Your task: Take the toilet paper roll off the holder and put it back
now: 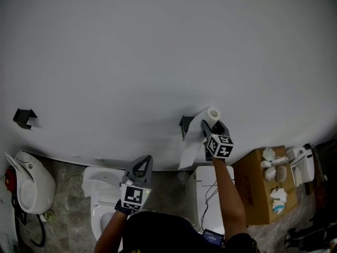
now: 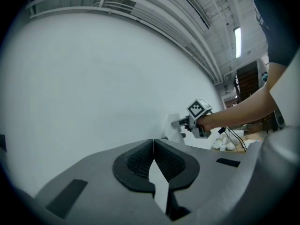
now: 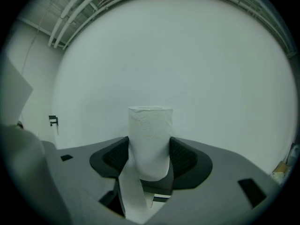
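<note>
Roll in right tool, beside holder

Right gripper holds toilet paper roll beside holder.

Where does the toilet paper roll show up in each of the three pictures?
Head view: the toilet paper roll is right of centre, held in the right claw.
Left gripper view: only a small white part of it shows, right of centre, at the right claw's tip.
Right gripper view: it stands upright in the centre, gripped by that claw.
Shared landmark: the white wall behind it.
</note>
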The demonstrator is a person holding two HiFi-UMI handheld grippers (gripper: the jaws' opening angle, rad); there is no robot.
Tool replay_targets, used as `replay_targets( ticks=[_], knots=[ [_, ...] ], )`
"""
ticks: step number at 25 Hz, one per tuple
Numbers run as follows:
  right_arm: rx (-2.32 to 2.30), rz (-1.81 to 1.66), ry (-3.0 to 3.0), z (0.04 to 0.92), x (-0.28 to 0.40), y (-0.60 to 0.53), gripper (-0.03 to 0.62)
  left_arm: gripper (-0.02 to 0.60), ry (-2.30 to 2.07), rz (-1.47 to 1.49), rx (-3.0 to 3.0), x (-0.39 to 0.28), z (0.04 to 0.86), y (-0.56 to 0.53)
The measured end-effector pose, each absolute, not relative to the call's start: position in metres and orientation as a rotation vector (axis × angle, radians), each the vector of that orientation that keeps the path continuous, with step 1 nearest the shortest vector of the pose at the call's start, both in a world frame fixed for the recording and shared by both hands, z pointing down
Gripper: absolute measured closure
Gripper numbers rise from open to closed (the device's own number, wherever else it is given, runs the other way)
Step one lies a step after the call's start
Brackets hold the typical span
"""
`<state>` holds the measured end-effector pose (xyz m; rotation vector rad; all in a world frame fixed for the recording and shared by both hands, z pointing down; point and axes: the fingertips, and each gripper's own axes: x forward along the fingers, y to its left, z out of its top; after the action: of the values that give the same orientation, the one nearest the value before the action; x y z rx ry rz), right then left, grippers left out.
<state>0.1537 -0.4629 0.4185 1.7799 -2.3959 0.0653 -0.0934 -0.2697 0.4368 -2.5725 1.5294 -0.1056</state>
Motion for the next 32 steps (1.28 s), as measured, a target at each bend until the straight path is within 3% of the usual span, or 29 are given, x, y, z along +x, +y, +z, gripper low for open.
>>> replay_targets(
  ticks=[32],
  knots=[
    [1.704,-0.112,-2.68,0.18,0.161,-0.435,0.335,0.563,1.536,-0.107,-2.576,-0.095,0.437,-0.261]
  ],
)
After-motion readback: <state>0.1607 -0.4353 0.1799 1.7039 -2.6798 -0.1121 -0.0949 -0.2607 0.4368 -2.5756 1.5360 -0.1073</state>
